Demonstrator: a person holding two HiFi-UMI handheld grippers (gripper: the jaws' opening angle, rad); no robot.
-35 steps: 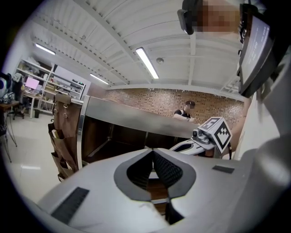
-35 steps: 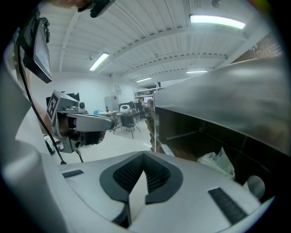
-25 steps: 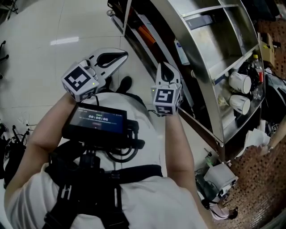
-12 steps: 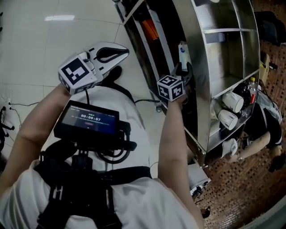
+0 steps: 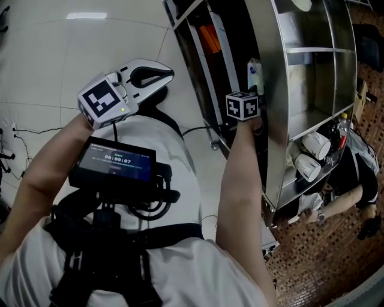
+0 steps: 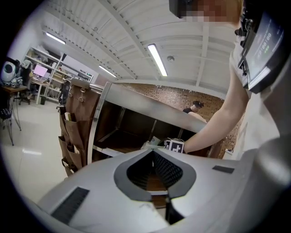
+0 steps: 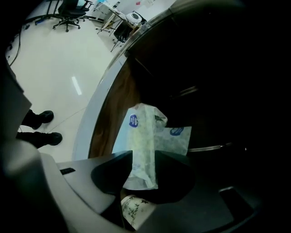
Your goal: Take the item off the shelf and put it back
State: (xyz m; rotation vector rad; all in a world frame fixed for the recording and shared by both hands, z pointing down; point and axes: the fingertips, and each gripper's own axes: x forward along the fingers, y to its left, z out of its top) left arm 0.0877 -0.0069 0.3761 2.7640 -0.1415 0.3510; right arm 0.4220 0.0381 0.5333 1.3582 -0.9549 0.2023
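Note:
A white plastic-wrapped tissue pack (image 5: 254,70) with blue round labels stands on a low shelf of the steel rack (image 5: 277,102). My right gripper (image 5: 251,90) reaches down into that shelf, its marker cube hiding the jaws in the head view. In the right gripper view the pack (image 7: 142,145) stands between the jaws of the right gripper (image 7: 143,166), which have just been opening and sit wide on either side of it. My left gripper (image 5: 163,74) hangs over the floor at the left, jaws shut and empty, also shut in its own view (image 6: 153,151).
White cups (image 5: 313,145) lie on a higher shelf of the rack at the right. A person (image 5: 351,198) crouches behind the rack. A brown hanging organiser (image 6: 72,132) stands beside the shelves. Office chairs (image 7: 68,10) stand across the pale floor.
My right arm has stretched forward and down from in front of my chest into the rack, up to the tissue pack. The left gripper has hardly moved.

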